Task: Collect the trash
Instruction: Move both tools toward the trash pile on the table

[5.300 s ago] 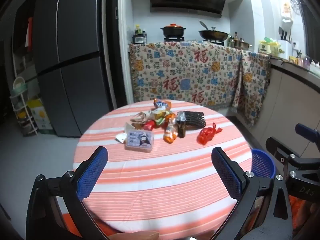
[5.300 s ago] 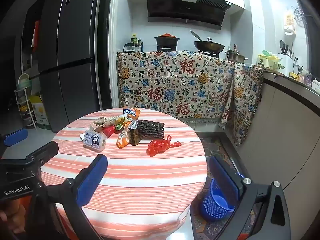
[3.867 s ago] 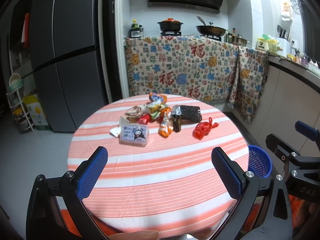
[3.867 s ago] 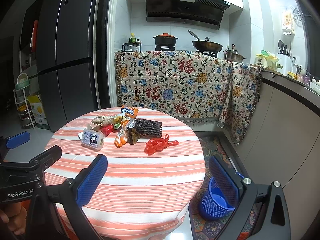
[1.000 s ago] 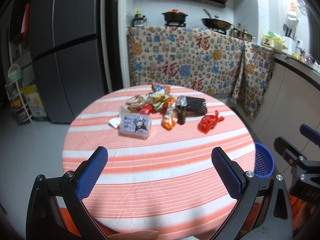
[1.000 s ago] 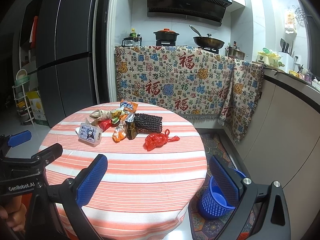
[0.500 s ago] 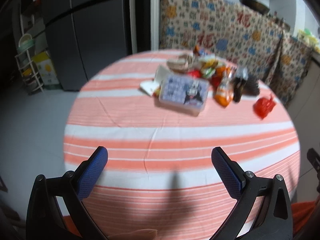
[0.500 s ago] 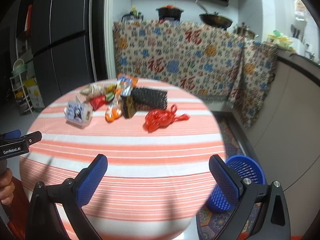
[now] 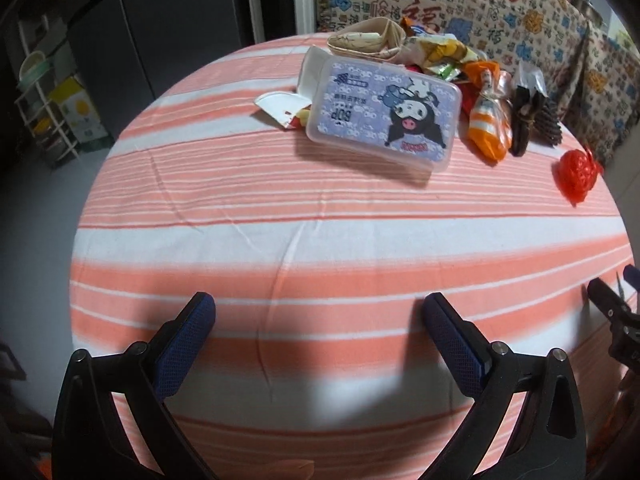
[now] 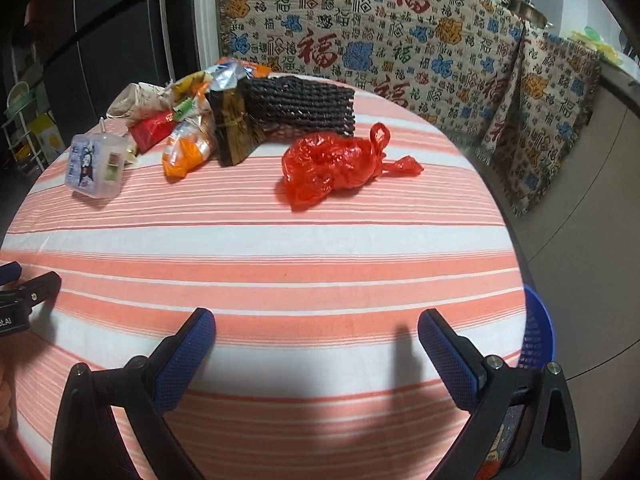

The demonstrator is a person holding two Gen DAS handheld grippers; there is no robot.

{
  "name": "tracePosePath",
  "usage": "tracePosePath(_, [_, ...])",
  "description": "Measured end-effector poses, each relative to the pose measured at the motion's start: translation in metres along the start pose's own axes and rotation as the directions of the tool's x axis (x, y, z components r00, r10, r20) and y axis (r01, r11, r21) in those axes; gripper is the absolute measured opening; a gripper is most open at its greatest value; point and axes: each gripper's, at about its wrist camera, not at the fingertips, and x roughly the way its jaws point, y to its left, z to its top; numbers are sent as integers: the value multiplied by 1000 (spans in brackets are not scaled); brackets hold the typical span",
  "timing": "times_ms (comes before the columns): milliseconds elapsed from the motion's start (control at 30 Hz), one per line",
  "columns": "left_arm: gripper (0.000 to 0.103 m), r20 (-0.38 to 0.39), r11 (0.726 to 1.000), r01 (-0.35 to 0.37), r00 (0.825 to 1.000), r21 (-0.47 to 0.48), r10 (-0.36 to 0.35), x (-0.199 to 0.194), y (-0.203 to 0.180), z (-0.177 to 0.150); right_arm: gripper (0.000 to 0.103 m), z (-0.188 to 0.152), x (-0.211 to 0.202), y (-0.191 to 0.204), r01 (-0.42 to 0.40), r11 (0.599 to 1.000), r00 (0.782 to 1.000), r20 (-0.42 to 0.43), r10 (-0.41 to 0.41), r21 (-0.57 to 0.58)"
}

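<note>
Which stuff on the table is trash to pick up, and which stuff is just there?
For the job:
- red plastic bag
- snack wrappers
- torn paper
- blue bin, likely where the trash goes
- left gripper and right gripper, both open and holding nothing

Just there, probably:
- cartoon plastic box
- dark woven mat
- striped tablecloth
- patterned cloth

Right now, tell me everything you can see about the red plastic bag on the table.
The red plastic bag is thin, shiny, crinkled film, bunched into a lump with a knotted loop handle and a twisted tail pointing right. It lies on the striped tablecloth, apart from the pile, just in front of the dark woven mat without clearly touching it. What it holds cannot be seen. Neither claw touches it; the right claw is open, short of it.
</note>
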Motion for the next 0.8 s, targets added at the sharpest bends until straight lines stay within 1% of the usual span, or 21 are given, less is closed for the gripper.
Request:
tracePosePath(67, [103,-2,1000,3,1000,0,-3,6,4,6,103,0,7,0,-4,1000,1000,-25,4,-5])
tracePosePath(133, [103,-17,1000,2,1000,-1,-2,11,13,15,103,2,9,-1,-22,1000,999,-23,22,8])
tracePosePath(200, [103,-30,998,-38,999,-54,36,15,29,23,103,2,11,-4,-43,999,999,-26,43,17])
tracePosePath(233, [103,-34,992,-67,997,-111,64,17,43,27,103,3,12,-4,-48,999,999,-23,49,11])
tracePosePath(267, [103,-32,978,-96,995,-186,91,19,60,32,103,3,11,-4,-52,999,998,-18,52,6])
tracePosePath(300, [103,-21,966,-108,994,-235,106,20,72,35,103,3,11,-4,-54,999,998,-16,54,6])
tracePosePath(367, [103,-11,945,-133,991,-299,136,27,87,46,103,2,11,-3,-53,999,999,-13,53,7])
tracePosePath(433, [103,5,944,-131,990,-304,139,35,88,59,103,3,11,-4,-52,999,999,-10,52,9])
tracePosePath(500, [103,50,965,-81,994,-250,97,43,77,76,103,3,11,-4,-50,999,999,-8,50,11])
tracePosePath(533, [102,67,973,-60,995,-222,77,44,72,79,103,3,11,-4,-49,999,999,-8,49,11])
tracePosePath(600, [102,99,993,-22,994,-115,34,41,52,81,103,3,11,-5,-50,999,999,-6,50,12])
tracePosePath(633, [102,111,998,10,994,-56,-4,38,43,78,103,3,11,-5,-50,999,999,-7,50,12])
tracePosePath(667, [102,113,997,70,991,12,-71,33,33,72,103,3,11,-5,-52,999,999,-7,52,11])
tracePosePath(700, [102,106,990,125,986,65,-131,29,25,67,103,3,11,-4,-52,999,999,-7,52,12])
tracePosePath(733, [102,85,973,189,976,130,-201,25,15,62,103,3,11,-4,-52,999,999,-6,52,12])
tracePosePath(767, [102,47,942,268,958,203,-282,22,5,56,103,3,10,-4,-53,999,999,-6,53,12])
tracePosePath(800, [102,24,913,320,941,253,-336,18,-1,50,103,3,10,-4,-53,999,999,-6,53,12])
